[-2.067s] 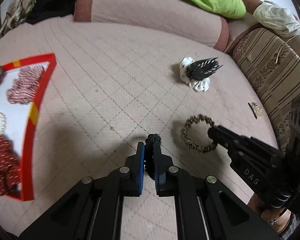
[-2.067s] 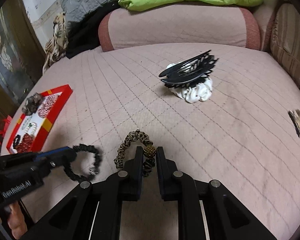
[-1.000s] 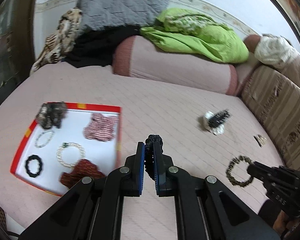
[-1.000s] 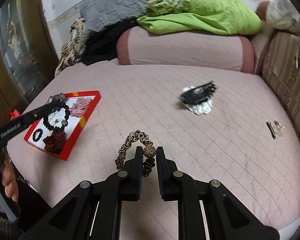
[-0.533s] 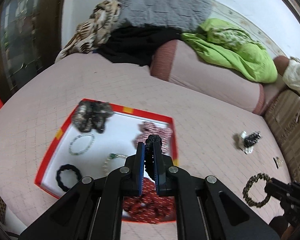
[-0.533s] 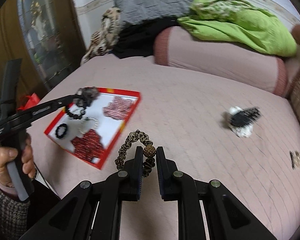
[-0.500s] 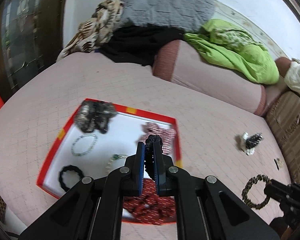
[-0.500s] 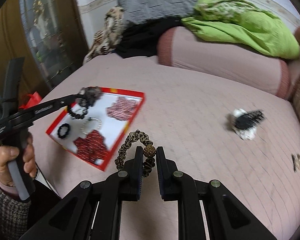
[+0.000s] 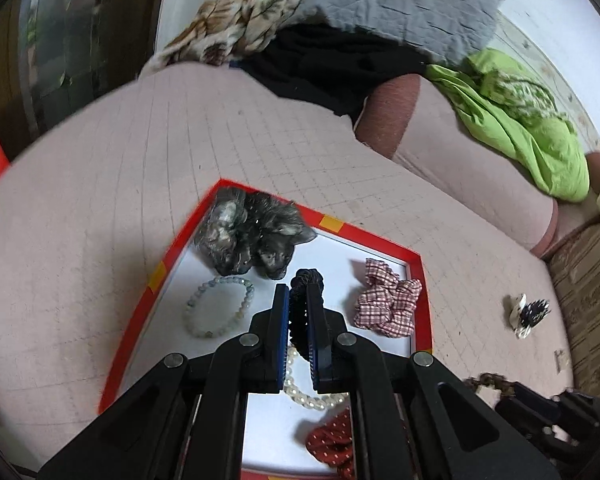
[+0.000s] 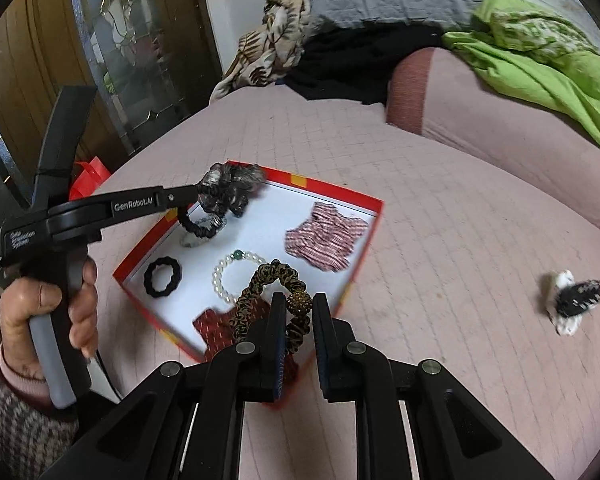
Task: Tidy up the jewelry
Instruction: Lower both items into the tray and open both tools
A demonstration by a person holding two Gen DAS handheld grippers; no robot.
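Your left gripper point(image 9: 298, 300) covers the lower half of the black scrunchie point(image 9: 305, 280) it grips, and part of the pearl bracelet point(image 9: 308, 398) beneath. The red scrunchie point(image 9: 332, 436) is half hidden behind its frame. In your right view the leopard scrunchie point(image 10: 268, 280) hides part of the pearl loop, and the tray's point(image 10: 140, 256) near corner sits behind your gripper point(image 10: 294, 316). The clip on the white scrunchie point(image 10: 572, 300) is blurred. You can't tell what the small item point(image 9: 560, 360) by the striped cushion is.
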